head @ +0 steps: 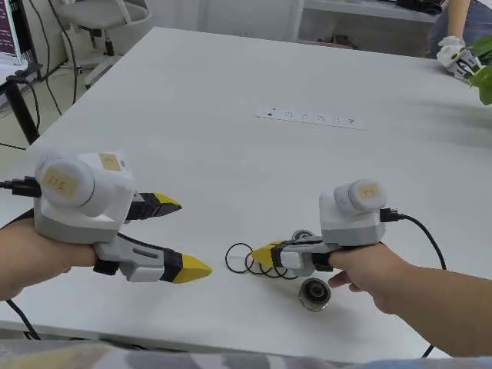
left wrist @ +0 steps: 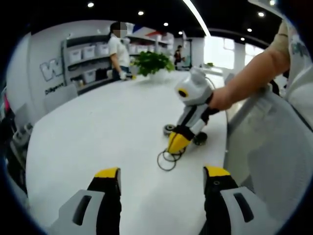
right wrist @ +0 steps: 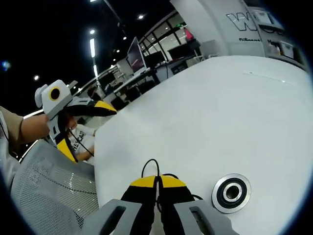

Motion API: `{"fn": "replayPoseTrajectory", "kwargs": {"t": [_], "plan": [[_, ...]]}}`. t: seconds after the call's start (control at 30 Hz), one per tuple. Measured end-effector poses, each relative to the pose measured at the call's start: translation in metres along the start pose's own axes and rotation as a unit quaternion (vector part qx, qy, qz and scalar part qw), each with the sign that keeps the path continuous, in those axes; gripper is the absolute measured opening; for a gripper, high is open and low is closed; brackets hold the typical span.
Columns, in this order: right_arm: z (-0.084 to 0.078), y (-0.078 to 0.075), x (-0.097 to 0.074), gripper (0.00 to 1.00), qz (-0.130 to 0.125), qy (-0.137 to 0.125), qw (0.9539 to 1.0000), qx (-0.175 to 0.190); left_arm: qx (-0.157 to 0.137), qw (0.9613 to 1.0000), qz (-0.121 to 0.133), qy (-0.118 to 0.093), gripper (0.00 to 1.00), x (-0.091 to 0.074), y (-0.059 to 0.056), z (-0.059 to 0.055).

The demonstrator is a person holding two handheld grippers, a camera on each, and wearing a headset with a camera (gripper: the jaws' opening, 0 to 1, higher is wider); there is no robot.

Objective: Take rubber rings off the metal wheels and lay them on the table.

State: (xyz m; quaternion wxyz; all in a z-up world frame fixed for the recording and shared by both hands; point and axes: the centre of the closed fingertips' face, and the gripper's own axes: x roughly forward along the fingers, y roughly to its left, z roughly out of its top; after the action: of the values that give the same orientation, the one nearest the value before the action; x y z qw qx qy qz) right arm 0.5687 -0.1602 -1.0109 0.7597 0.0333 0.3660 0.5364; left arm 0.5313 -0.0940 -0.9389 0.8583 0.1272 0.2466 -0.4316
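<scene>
Head view: white power strip (head: 310, 118) at 1 o'clock; green plant leaves (head: 484, 73) at 2 o'clock; office chair (head: 100, 15) at 11 o'clock.

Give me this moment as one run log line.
left gripper: open, holding nothing | right gripper: shut on rubber ring | metal wheel: on table beside it

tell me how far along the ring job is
Done: several rubber rings lie loose in a small pile on the table. In hand: the right claw is shut on one of them at that pile. The left claw hangs open, holding nothing. Left: two metal wheels sit by the right claw; whether either carries a ring is too small to tell.
</scene>
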Motion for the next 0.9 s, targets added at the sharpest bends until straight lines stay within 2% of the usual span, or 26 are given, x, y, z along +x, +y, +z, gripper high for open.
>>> {"fn": "replayPoseTrajectory", "kwargs": {"t": [0.27,0.63,0.9], "plan": [[-0.002,-0.003,-0.001,0.01,-0.007,0.005,0.9999,-0.010,-0.001,1.0000,-0.003,0.006,0.69,0.001,-0.002,-0.003],[0.005,0.003,-0.004,0.10,0.001,-0.010,0.9999,-0.011,0.001,0.9999,-0.006,0.010,0.68,0.001,-0.005,-0.002],[0.016,0.004,-0.022,0.15,0.003,-0.037,0.9993,-0.003,-0.006,1.0000,-0.005,0.003,0.68,0.003,-0.007,0.003]]}}
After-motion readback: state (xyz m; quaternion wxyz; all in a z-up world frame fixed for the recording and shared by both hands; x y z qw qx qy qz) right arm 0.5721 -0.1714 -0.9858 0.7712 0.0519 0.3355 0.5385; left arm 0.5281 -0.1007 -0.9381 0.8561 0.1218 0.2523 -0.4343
